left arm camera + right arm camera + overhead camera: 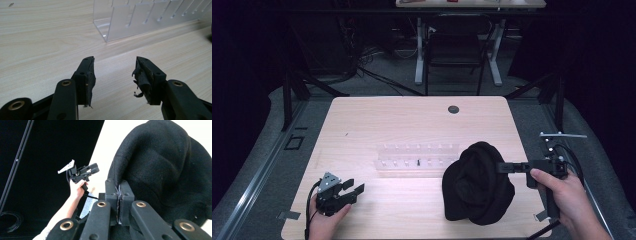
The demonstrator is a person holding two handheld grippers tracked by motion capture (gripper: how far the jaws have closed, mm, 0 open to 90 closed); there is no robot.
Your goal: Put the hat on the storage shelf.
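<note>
A black knitted hat (477,185) lies in a heap on the right half of the wooden table (377,120). My right gripper (500,168) comes in from the right, shut on a fold at the hat's upper right edge. In the right gripper view the jaws (119,186) are pressed together against the hat's (160,162) fabric. My left gripper (354,186) rests low at the table's front left, open, with nothing in it. In the left gripper view its worn fingertips (113,67) stand wide apart over bare wood. A clear slotted rack (417,160) sits mid-table, just left of the hat.
The clear rack (130,20) is ahead and to the right of the left jaws. A small dark piece (418,162) stands in the rack. A round black grommet (453,109) marks the far table edge. A metal bracket (557,136) sticks out off the right edge.
</note>
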